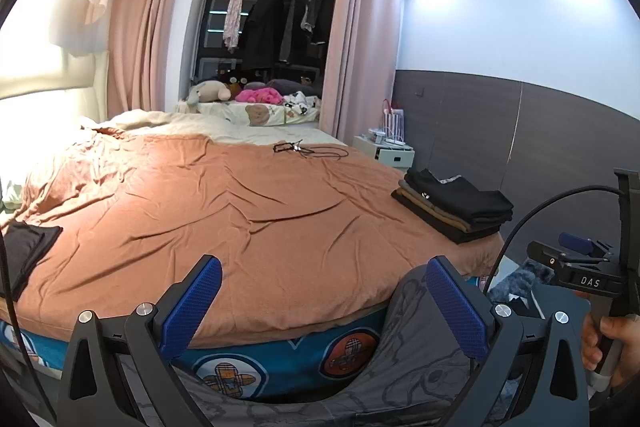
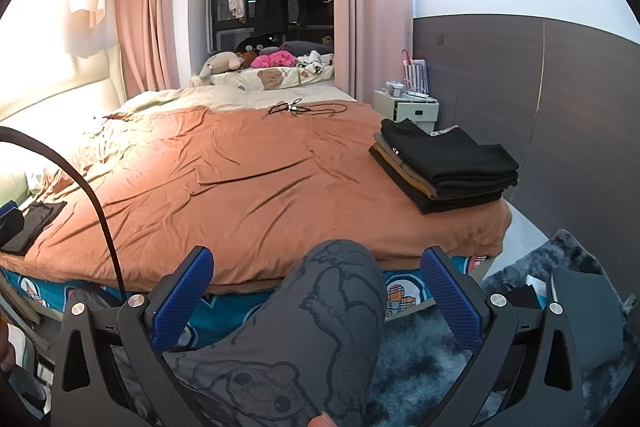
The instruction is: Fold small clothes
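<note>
A stack of folded dark and brown clothes (image 1: pixel 454 209) sits at the right edge of the bed's orange-brown cover (image 1: pixel 240 219); it also shows in the right wrist view (image 2: pixel 444 163). A flat black garment (image 1: pixel 22 253) lies at the bed's left edge, also in the right wrist view (image 2: pixel 34 223). My left gripper (image 1: pixel 322 303) is open and empty, held before the bed's near edge. My right gripper (image 2: pixel 318 293) is open and empty, over the person's knee in grey printed trousers (image 2: pixel 320 315). The right gripper also shows at the right of the left wrist view (image 1: pixel 584 267).
A black cord and glasses (image 1: pixel 304 149) lie far on the bed. Plush toys (image 1: pixel 248 95) pile up by the window alcove. A white nightstand (image 1: pixel 390 151) stands at the far right. A blue-grey shaggy rug (image 2: pixel 424 363) covers the floor beside the bed.
</note>
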{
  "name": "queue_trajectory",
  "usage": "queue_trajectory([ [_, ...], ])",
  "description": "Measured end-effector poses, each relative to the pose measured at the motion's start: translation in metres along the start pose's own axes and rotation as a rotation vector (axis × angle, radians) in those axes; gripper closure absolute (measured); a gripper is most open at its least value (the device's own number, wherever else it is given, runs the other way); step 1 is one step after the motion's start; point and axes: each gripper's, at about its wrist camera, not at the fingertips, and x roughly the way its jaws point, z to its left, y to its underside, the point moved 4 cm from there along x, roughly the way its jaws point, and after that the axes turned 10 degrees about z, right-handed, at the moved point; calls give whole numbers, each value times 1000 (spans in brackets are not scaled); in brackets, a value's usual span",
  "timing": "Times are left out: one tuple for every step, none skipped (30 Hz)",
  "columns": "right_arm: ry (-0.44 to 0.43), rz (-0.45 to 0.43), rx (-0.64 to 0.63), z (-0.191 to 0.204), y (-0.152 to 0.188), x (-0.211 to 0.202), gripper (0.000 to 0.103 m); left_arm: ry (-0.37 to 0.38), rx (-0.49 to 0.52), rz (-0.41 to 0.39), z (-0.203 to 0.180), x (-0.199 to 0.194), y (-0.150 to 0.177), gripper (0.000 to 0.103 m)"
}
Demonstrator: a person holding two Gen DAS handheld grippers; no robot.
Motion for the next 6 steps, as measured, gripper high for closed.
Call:
queue_trajectory([
  [-2,-3,0,0,0,-1,0,0,-1,-3,1,0,0,0],
  [2,-4,-3,1,-1,0,0,0,-1,-4,1,-1,0,0],
  [4,-5,-4,2,-1,-1,0,0,-2,-6,2,-2,-1,0],
  [3,-4,-7,4,-2,0,0,-1,-4,-9,4,-3,0,0],
  [1,-1,-9,5,-2,1,0,-4,-8,-13,5,-4,0,0],
  [-1,3,-12,7,-3,2,0,-4,-13,-16,7,-5,-1,0],
])
